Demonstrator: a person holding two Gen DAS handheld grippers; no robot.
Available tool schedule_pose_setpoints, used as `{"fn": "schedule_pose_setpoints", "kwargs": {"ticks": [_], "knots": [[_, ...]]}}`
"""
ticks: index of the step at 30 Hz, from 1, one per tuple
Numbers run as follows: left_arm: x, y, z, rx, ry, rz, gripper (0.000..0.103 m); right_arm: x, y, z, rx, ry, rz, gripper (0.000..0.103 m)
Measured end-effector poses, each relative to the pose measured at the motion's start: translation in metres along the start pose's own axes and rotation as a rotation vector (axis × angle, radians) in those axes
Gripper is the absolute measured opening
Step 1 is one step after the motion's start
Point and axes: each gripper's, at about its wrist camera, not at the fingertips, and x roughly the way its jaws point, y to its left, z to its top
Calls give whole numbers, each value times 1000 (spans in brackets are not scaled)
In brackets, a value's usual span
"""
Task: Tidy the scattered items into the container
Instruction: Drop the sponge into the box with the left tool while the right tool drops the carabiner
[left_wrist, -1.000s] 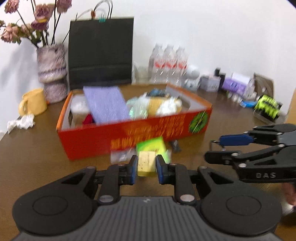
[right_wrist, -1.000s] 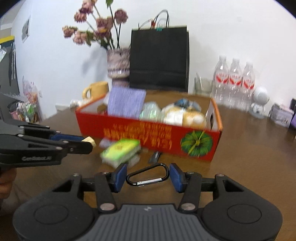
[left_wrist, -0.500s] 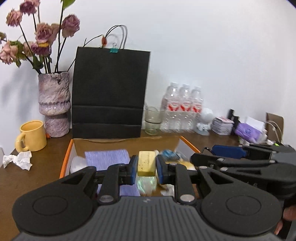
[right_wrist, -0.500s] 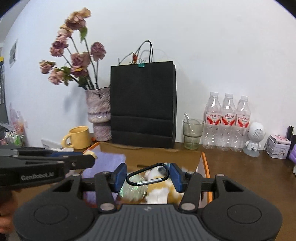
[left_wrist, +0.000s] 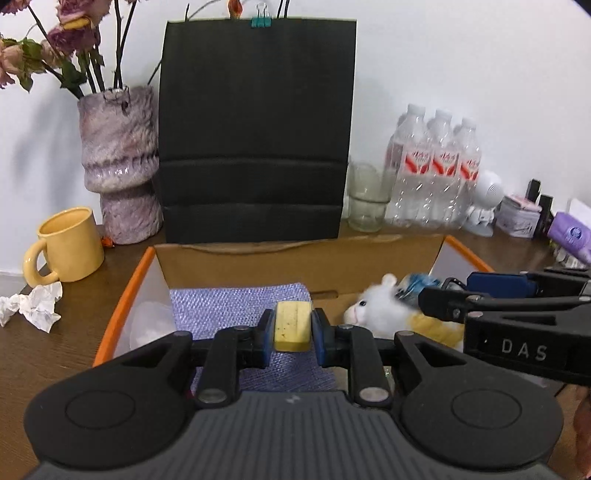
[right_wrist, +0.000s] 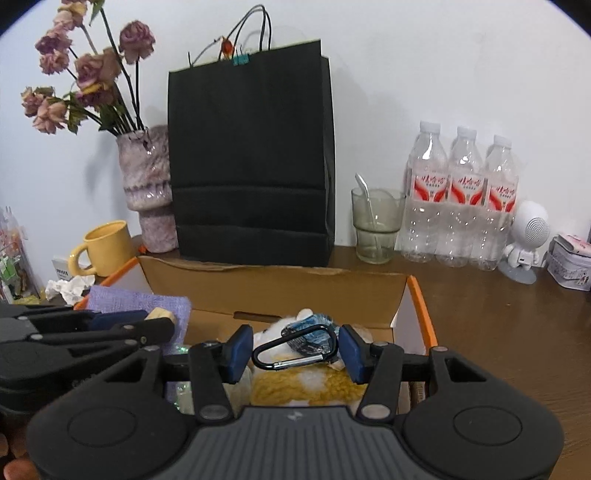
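text: "DAS" | on: right tongs (left_wrist: 524, 349) side

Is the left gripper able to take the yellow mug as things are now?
Probably not: the left gripper is shut on the yellow block over the box. The yellow mug stands unobstructed outside.

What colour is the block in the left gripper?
Pale yellow; the block held in the left gripper shows best in the left wrist view.
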Motion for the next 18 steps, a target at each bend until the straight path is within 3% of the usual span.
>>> {"fn": "schedule_pose_setpoints", "kwargs": {"ticks": [4, 6, 7, 8, 12, 16, 18], "knots": [[9, 0, -5, 10, 23, 15, 22, 8, 2, -5, -15, 36, 0, 51], [9, 0, -6, 12, 31, 20, 28, 10, 5, -8, -26, 47, 0, 55], [9, 1, -6, 9, 31, 24, 44, 10, 6, -9, -33, 51, -1, 60], [7, 2, -5, 6, 26, 28, 48, 10, 7, -9, -34, 55, -3, 68], [-3, 9, -1, -8, 3, 13, 62, 0, 4, -7, -22, 41, -8, 83], [-18, 12, 5, -14, -43, 51, 91, -13, -1, -1, 4, 20, 11, 90], [-28, 13, 8, -12, -76, 70, 99, -20, -2, 2, 18, 9, 20, 99]]}}
